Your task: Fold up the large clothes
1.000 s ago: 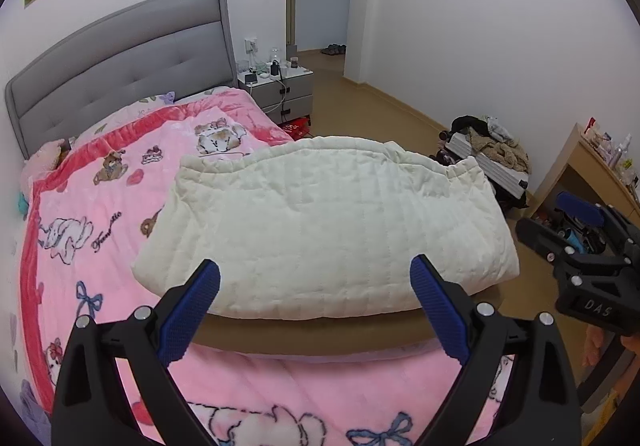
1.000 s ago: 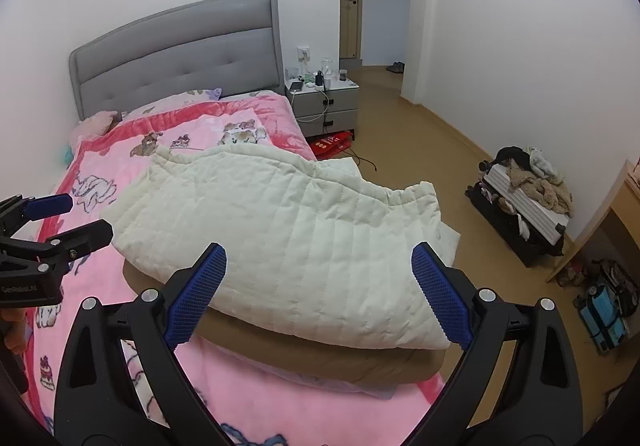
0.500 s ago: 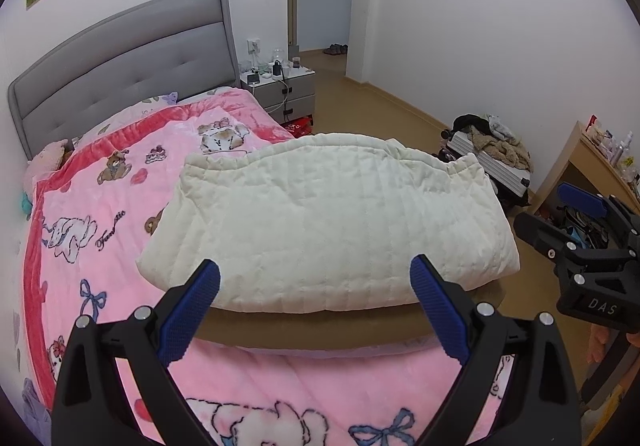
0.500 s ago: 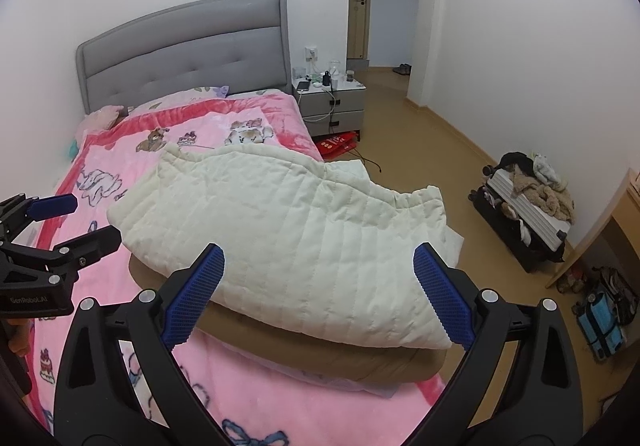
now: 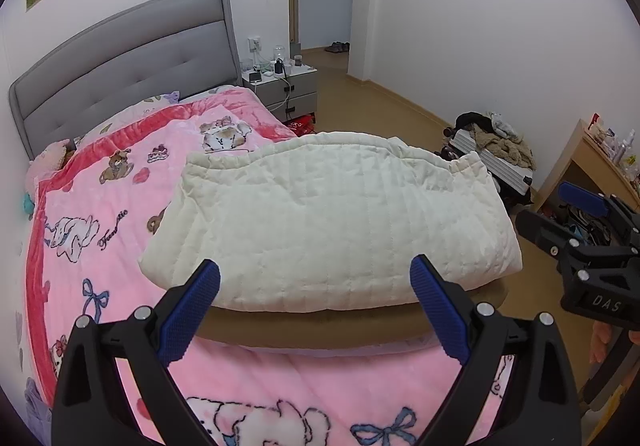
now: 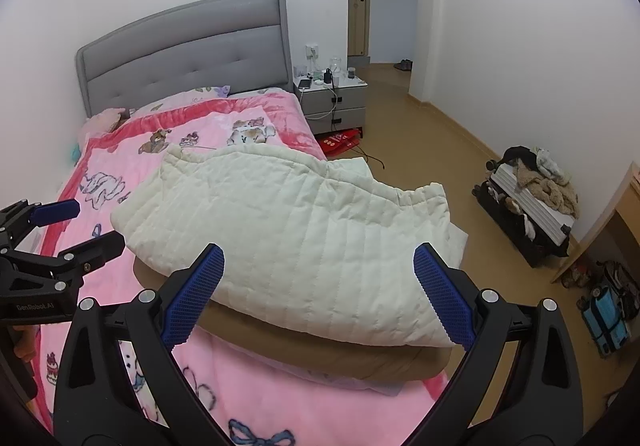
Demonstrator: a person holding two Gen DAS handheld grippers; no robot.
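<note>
Both grippers, left (image 5: 315,300) and right (image 6: 319,290), hover with jaws apart; pinch the quilt's (image 5: 332,222) near corners together, level.

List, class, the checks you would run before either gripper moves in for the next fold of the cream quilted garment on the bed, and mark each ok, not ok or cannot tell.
1. Left gripper open, nothing between its fingers: ok.
2. Right gripper open, nothing held: ok.
3. Cream quilted garment lying on the pink blanket, near edge facing both grippers: ok.
4. Garment's top surface smooth: not ok, its far edge is rumpled and bunched.
5. Garment fully on the bed: not ok, one end hangs past the bed's side.
6. Brown layer under it, same garment or another piece: cannot tell.
</note>
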